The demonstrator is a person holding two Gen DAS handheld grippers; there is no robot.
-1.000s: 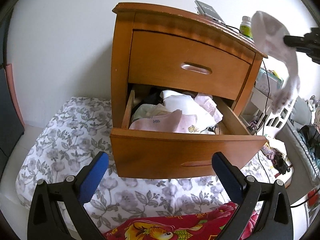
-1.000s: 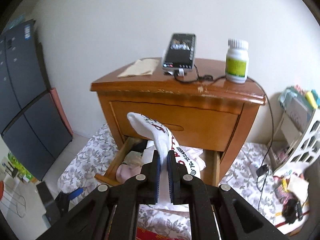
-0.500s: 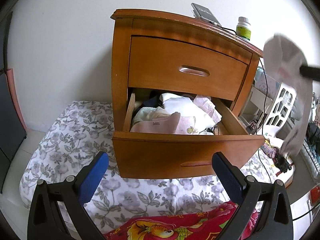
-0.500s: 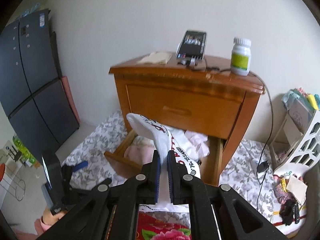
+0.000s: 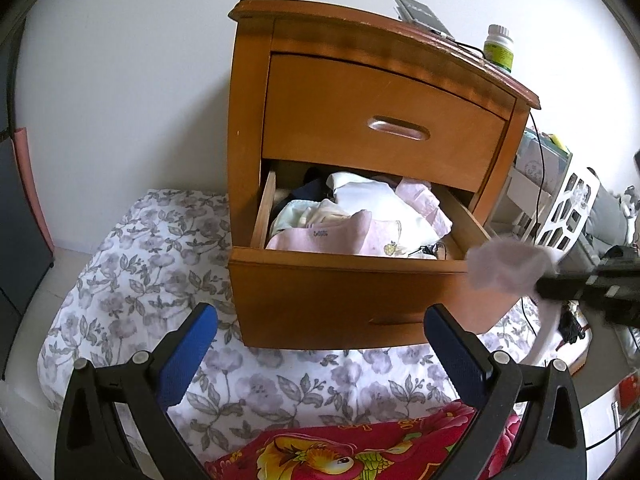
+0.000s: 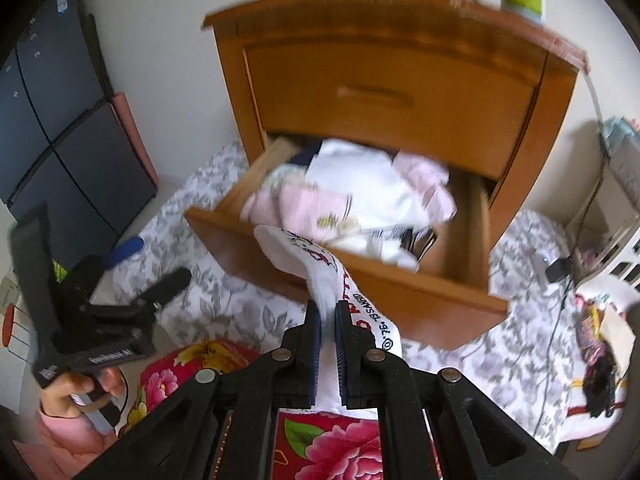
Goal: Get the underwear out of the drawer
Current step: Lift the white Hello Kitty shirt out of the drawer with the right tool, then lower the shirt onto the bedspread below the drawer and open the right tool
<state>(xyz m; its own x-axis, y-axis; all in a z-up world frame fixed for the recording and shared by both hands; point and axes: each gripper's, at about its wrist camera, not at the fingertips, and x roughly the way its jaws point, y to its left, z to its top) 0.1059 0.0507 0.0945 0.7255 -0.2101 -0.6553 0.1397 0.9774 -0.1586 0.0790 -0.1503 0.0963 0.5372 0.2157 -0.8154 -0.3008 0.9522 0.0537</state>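
The wooden nightstand's lower drawer (image 5: 340,292) stands pulled out, stuffed with pink, white and dark clothes (image 5: 360,216). My right gripper (image 6: 328,312) is shut on a white piece of underwear (image 6: 316,264) with red and black print. It hangs in front of the drawer's (image 6: 400,292) front panel, blurred by motion. In the left wrist view that underwear (image 5: 504,264) and the right gripper (image 5: 580,288) show at the right, level with the drawer front. My left gripper (image 5: 320,316) is open and empty, low in front of the drawer; a hand holds it (image 6: 148,268).
A phone (image 5: 420,12) on a cable and a pill bottle (image 5: 498,46) stand on the nightstand top. A floral quilt (image 5: 132,264) and a red flowered blanket (image 5: 352,452) cover the floor. A white rack (image 5: 568,212) is at the right, a dark cabinet (image 6: 60,120) at the left.
My right gripper has sunk with the underwear from beside the nightstand's top to the level of the drawer front. The left gripper has stayed put and open.
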